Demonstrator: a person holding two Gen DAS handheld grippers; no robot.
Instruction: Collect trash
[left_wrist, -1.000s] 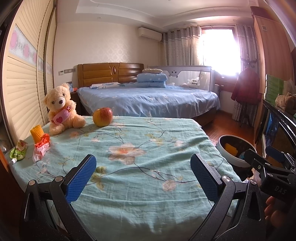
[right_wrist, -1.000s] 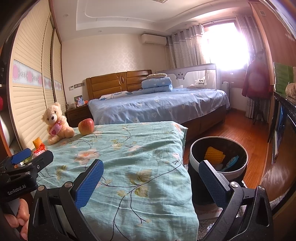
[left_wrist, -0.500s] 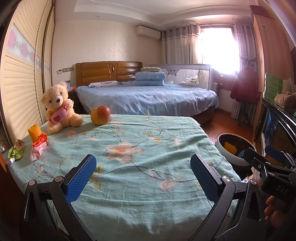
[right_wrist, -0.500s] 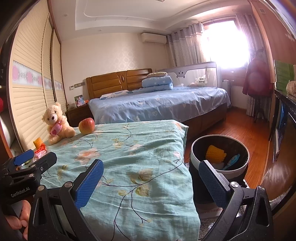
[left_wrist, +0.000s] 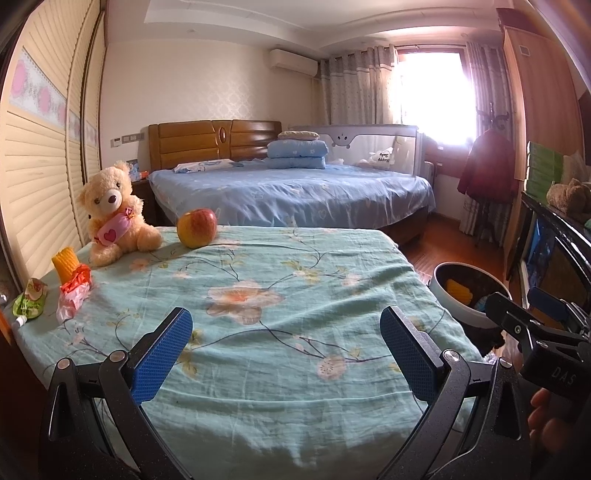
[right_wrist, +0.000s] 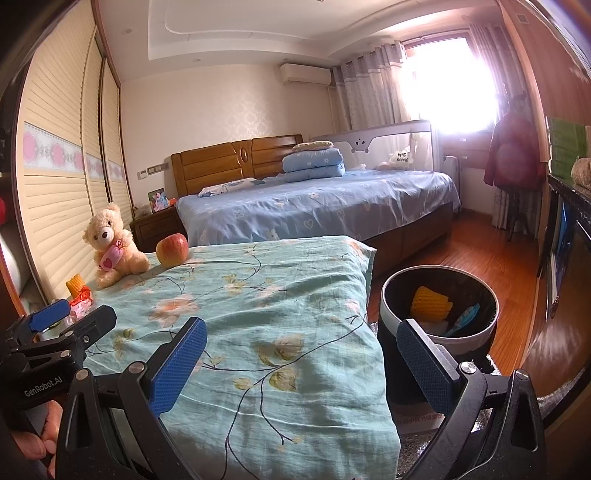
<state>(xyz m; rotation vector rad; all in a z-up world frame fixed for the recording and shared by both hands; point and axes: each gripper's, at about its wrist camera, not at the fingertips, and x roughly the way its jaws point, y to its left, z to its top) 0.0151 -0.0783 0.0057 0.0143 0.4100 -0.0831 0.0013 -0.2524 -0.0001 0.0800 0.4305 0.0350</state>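
Grippers come first, nearest to the cameras. The left gripper (left_wrist: 286, 354) has its two blue pads wide apart and holds nothing; it hangs over the near edge of the flowered cloth (left_wrist: 266, 295). The right gripper (right_wrist: 308, 362) is also spread wide and empty, with one pad over the cloth and the other in front of the trash bin (right_wrist: 391, 314).

The bin stands on the floor just beside the right edge of the cloth. Inside it lie one yellow foam net (right_wrist: 430, 304) and one blue wrapper (right_wrist: 465, 317).

Three pieces of trash remain at the left edge of the cloth. One green pouch (left_wrist: 30, 302) lies flat, its long axis running near to far, with the white spout toward the camera. One red and white wrapper (left_wrist: 74, 291) lies crumpled beside it. One yellow foam net (left_wrist: 65, 263) stands upright just behind the wrapper.

Farther back, one teddy bear (left_wrist: 114, 218) sits facing the camera, and one apple (left_wrist: 196, 227) rests to its right.
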